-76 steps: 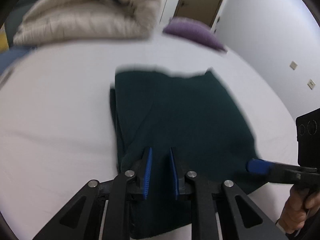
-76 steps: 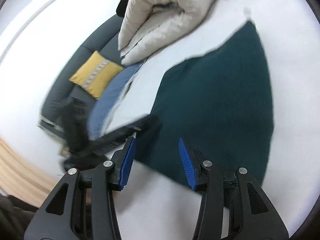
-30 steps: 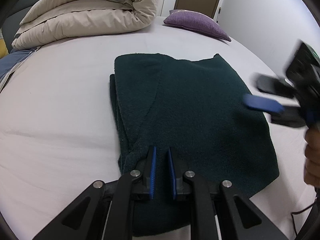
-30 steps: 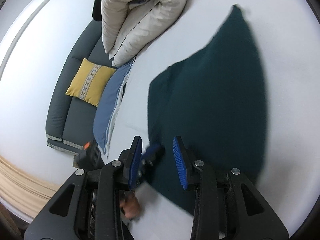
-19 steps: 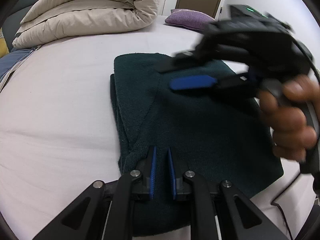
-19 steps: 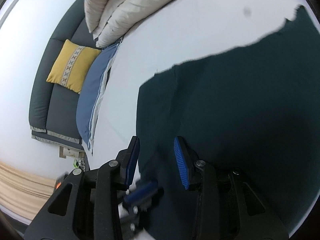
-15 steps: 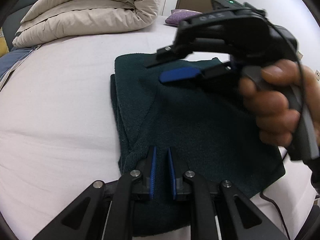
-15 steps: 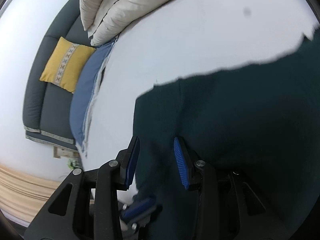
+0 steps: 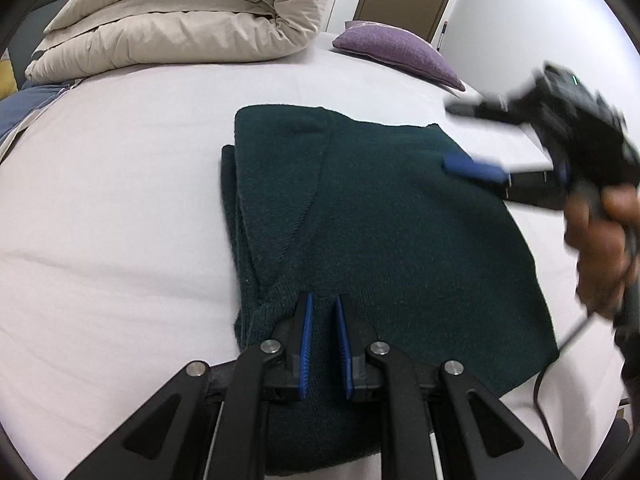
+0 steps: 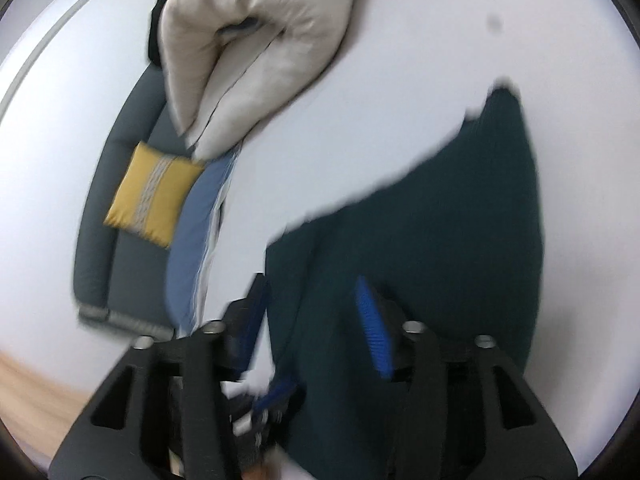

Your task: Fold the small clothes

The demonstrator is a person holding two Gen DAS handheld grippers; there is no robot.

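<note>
A dark green knit garment point(image 9: 384, 232) lies folded flat on the white bed point(image 9: 120, 208). My left gripper point(image 9: 322, 320) rests low on its near edge, jaws nearly together with a narrow gap and no cloth clearly pinched. My right gripper point(image 9: 476, 148) shows in the left wrist view above the garment's far right corner, blurred, held in a hand. In the right wrist view the right gripper point(image 10: 312, 320) is open and empty over the garment point(image 10: 440, 248).
A rolled beige duvet point(image 9: 188, 20) lies at the back of the bed, a purple pillow point(image 9: 396, 52) at the back right. The right wrist view shows a grey sofa point(image 10: 116, 216) with a yellow cushion point(image 10: 152, 196) and a blue pillow point(image 10: 200, 232) beside the bed.
My right gripper has swung back from the middle of the garment to its far right corner and opened wider. The left gripper and the garment have not moved.
</note>
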